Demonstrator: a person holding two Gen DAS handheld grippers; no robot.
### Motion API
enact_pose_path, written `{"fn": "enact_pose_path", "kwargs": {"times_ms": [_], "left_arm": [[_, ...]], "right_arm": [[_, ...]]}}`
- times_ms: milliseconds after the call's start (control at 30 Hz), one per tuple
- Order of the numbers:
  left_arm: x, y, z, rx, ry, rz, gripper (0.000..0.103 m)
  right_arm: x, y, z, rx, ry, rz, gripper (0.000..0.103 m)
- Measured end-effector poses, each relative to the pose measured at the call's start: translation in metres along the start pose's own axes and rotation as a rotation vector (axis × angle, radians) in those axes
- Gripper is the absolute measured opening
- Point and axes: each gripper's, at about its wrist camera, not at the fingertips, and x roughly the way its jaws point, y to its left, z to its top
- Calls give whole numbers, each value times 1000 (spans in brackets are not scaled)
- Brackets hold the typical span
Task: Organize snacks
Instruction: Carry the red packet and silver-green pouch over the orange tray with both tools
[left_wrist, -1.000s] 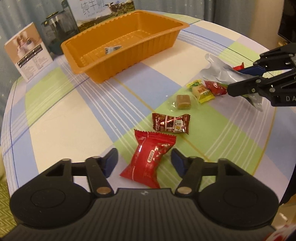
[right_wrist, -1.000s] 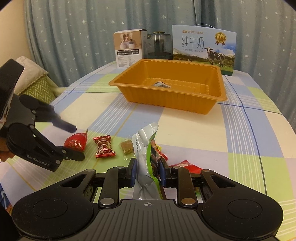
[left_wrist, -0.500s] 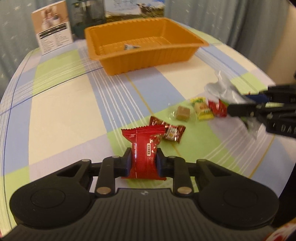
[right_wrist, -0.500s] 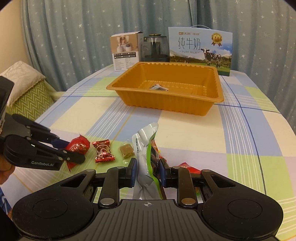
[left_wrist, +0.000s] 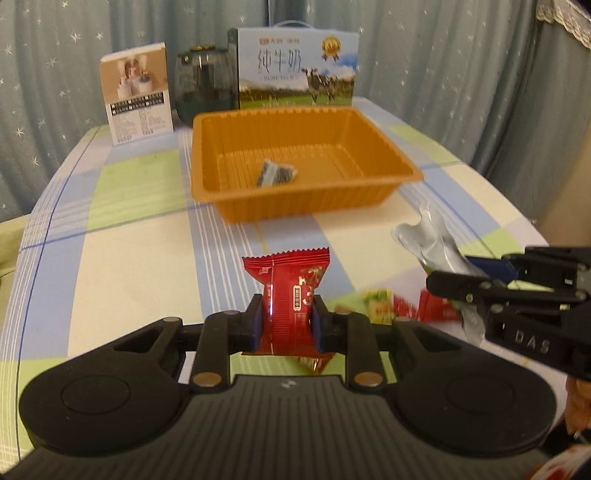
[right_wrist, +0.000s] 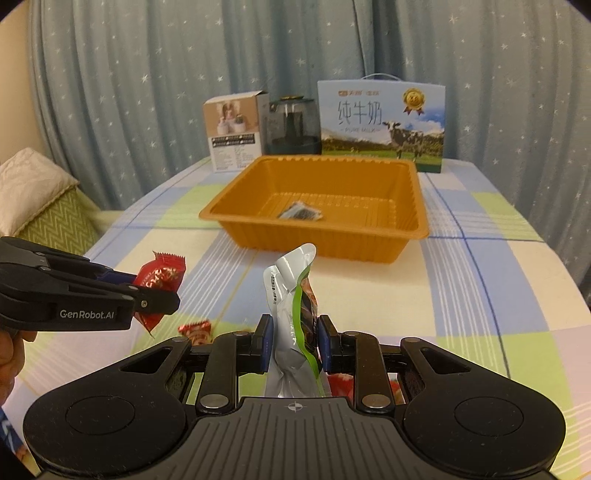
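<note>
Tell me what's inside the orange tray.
The orange tray holds one small dark snack packet on its ribbed floor. The near wall hides the floor strip just behind it.

A table (right_wrist: 480, 280) under a checked cloth of blue, green and cream carries an orange tray (right_wrist: 413, 221) toward its far side. Behind the tray stand a small white box (right_wrist: 234, 133), a dark glass jar (right_wrist: 291, 127) and a milk carton (right_wrist: 382, 127). Near the front edge lie a few small wrapped candies (left_wrist: 376, 306), blurred.
</note>
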Motion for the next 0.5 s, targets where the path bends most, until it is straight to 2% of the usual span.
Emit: {"fn": "enact_pose_path", "kwargs": {"times_ms": [500], "left_arm": [[19, -15, 49, -12, -80, 26, 23]], "right_arm": [[11, -24, 42, 35, -65, -82, 26]]}}
